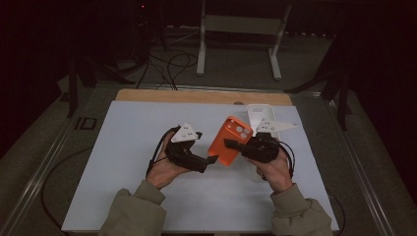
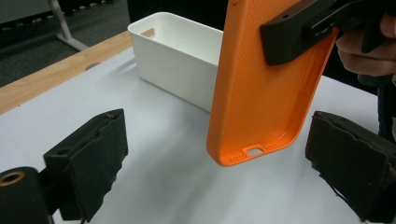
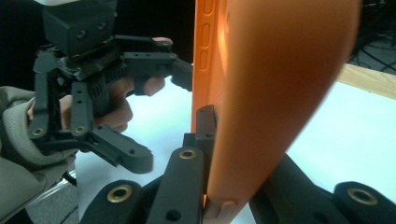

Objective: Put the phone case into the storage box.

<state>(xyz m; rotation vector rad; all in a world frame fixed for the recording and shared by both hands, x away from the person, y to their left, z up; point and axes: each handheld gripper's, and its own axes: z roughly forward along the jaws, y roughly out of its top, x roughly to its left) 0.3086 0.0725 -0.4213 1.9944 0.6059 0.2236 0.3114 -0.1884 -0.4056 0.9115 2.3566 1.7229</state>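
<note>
The right tongs [image 1: 231,144] are pinching the orange silicone phone case [image 1: 230,140] by one long side wall, holding it clear above the white surface [image 1: 123,196], right of centre and in front of the white rectangular plastic bin [image 2: 175,56] at the far right edge — a grip that keeps the case's lower end free. That looks deliberate: the left tongs [image 1: 212,159] hang spread wide just below that free end, pads [image 2: 91,161] apart and touching nothing, seemingly lined up to take hold. The case itself is empty — soft-looking, hollow side textured with a fine dotted pattern, port cutouts along the bottom rim, a raised camera block with round openings on its back.
</note>
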